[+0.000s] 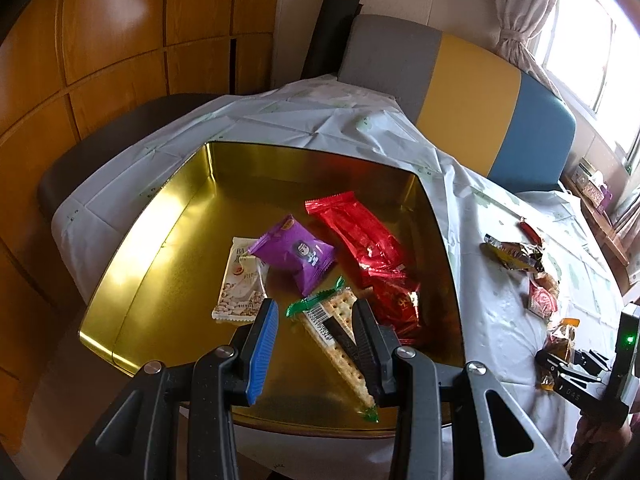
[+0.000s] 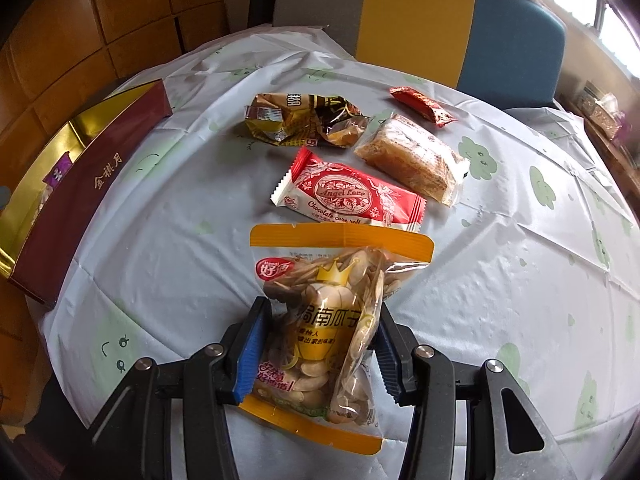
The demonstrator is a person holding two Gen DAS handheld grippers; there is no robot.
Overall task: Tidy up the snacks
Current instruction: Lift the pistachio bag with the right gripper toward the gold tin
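A round table under a pale tablecloth [image 2: 168, 216] printed with green cloud faces filled both views, with a grey, yellow and blue chair back [image 1: 472, 92] beyond it. On the cloth's left side sat a square tin [image 1: 132, 240], gold inside and maroon outside, its wall [image 2: 86, 204] carrying gold Chinese characters.

Inside the tin lay a long red wrapper [image 1: 356, 232], a second red packet [image 1: 400, 304] with gold characters, a purple pouch [image 1: 296, 254] with a small cartoon figure, and a white packet [image 1: 242, 284] printed with nuts, its lettering beginning "BA". A cracker pack [image 1: 332, 332] with green ends and a barcode lay on the tin floor between the fingers of the left gripper [image 1: 316, 316]; its jaws stood part open, the black finger touching the pack's edge, the blue pad clear of it.

The right gripper [image 2: 320, 320] pinched a clear bag of pumpkin seeds [image 2: 324, 320] with orange bands, a red logo, a gold crown and Chinese print, both pads pressed into its sides above the cloth.

Past it on the cloth lay a red-and-white packet [image 2: 348, 196] reading "Angel Love" and "Chocolate", a clear-wrapped brown cake [image 2: 416, 160], a crumpled gold and brown wrapper [image 2: 304, 120], and a small red sachet [image 2: 424, 108], its text too small to read.
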